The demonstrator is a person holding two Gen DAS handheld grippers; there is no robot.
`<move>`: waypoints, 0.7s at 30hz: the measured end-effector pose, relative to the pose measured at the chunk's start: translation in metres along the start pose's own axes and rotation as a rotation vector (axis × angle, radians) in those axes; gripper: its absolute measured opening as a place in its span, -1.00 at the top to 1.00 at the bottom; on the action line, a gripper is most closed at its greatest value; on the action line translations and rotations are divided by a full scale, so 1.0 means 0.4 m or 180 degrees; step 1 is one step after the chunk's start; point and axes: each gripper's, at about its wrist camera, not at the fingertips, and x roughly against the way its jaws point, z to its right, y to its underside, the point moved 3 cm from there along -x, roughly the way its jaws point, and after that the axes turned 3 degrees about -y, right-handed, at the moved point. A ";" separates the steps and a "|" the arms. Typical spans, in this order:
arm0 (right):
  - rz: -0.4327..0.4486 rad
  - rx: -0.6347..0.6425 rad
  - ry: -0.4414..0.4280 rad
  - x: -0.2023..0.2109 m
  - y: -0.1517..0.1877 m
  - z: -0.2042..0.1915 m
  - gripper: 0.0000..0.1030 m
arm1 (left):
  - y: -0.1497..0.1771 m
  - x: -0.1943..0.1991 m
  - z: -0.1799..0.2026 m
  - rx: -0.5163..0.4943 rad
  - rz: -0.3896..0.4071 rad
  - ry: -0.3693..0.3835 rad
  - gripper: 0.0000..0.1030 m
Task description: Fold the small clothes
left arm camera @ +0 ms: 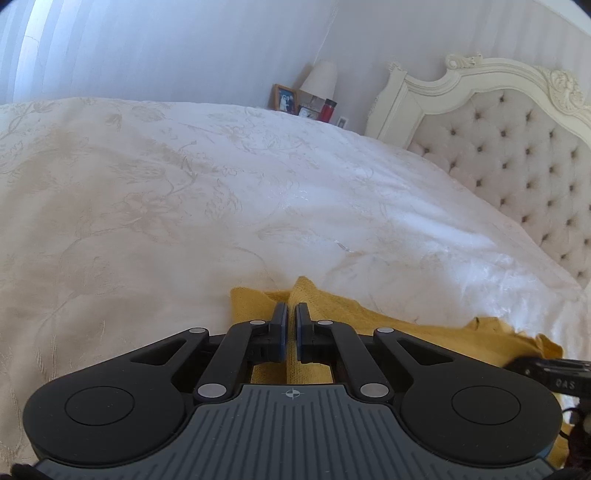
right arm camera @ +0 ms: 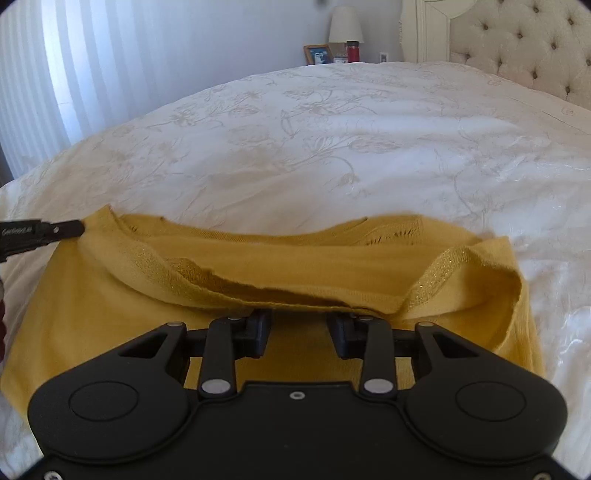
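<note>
From where I stand, the fold looks only just begun. The yellow knit top (right arm camera: 92, 295) lies on the white bedspread (right arm camera: 332, 147), at the near edge of the bed, at about six o'clock in both wrist views.

At the garment's left end, the left tool (left arm camera: 291, 317) has its two fingers drawn together on a raised ridge of the yellow fabric; a thin band of cloth shows between the pads, so I judge it clamped on the top. In the right wrist view the same tool's tip comes in from nine o'clock and meets the garment's far left corner.

Moving right, the top runs crosswise, its long axis from nine o'clock to three o'clock. A glittery gold-edged opening, neckline or hem I cannot tell, gapes upward toward twelve o'clock, with one layer sagging over another. The cloth is bunched, not flat.

Further right, the right tool (right arm camera: 299, 328) has its fingers spread well apart, low over the middle of the garment, just under that sagging edge; whether the tips touch the cloth is hidden.

No clean crease shows anywhere yet. By my reckoning the smoothing, the actual folds and the final squaring are all left to do.

At twelve o'clock beyond the bed stand a lamp (right arm camera: 345, 26) and a tufted headboard (right arm camera: 517, 40).
</note>
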 end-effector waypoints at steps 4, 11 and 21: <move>0.0172 -0.0182 0.0267 -0.012 -0.047 0.066 0.12 | 0.001 -0.006 -0.006 -0.0013 -0.0039 -0.0018 0.91; 0.0251 -0.0568 0.0541 0.069 -0.021 0.194 0.12 | 0.009 -0.022 -0.014 0.0035 -0.0159 -0.0005 0.91; 0.0114 -0.0489 0.0768 0.020 -0.012 0.265 0.10 | 0.018 -0.034 -0.012 -0.0031 -0.0239 -0.0029 0.90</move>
